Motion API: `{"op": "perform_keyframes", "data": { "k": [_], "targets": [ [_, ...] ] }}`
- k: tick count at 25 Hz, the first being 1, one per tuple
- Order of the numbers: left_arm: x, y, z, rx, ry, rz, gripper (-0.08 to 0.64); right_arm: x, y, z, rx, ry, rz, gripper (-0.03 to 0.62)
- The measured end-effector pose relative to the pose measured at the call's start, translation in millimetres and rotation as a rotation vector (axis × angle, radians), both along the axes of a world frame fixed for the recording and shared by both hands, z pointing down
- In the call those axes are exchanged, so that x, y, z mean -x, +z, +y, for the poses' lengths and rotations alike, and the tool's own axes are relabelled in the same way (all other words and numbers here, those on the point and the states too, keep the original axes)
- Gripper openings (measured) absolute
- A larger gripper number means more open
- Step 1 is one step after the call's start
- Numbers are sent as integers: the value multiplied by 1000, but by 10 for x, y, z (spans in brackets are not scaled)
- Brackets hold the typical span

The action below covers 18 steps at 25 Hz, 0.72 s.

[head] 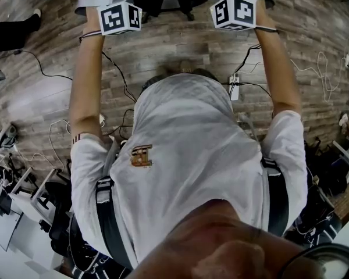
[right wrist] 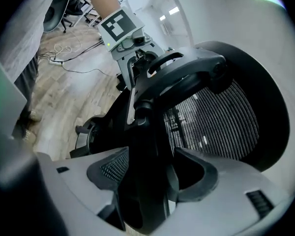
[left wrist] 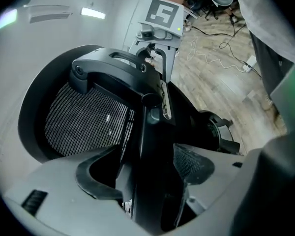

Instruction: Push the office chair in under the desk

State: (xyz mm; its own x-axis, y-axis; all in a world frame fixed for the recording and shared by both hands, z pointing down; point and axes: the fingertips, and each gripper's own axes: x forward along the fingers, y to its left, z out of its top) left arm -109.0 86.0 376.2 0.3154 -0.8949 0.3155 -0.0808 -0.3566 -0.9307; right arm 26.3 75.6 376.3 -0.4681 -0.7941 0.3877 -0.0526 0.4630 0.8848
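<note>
Both grippers are released, their jaws spread wide. The left gripper [left wrist: 145,173] has a dark bar [left wrist: 150,136] of the office chair [left wrist: 39,132] running between its pads, and neither pad visibly presses on it. The right gripper [right wrist: 155,176] straddles the same dark frame further along, equally loose, so nothing is held. In each gripper view ceiling lights [left wrist: 93,13] sit on one side and the plank floor [left wrist: 221,77] on the other. I therefore judge each gripper to be rolled onto its side, with one jaw over the bar and one under it. From the jaws the bar runs straight across to the opposite gripper (each view shows the other's marker cube at its far end), so its long axis lies crosswise in front of the person. A curved mesh panel [left wrist: 83,122] rises on the ceiling side. In the head view both arms reach forward level with each other, and the chair shows only as a dark shape at the top edge between the two cubes. It lies directly ahead, and neither hand is nearer than the other. The coming push should go square to the bar and away from the body, shared evenly so the chair does not swivel. The jaws would need either to clamp down or to bear against the frame first. The desk appears in no view, so how far the chair must travel cannot be told.
</note>
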Motion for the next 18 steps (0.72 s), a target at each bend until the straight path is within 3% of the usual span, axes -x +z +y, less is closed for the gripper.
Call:
{"op": "perform_keyframes", "data": {
  "k": [18],
  "targets": [
    [113,64,-270,-38,54,-21,337,103,123,-358,-216,38,151,259]
  ]
}}
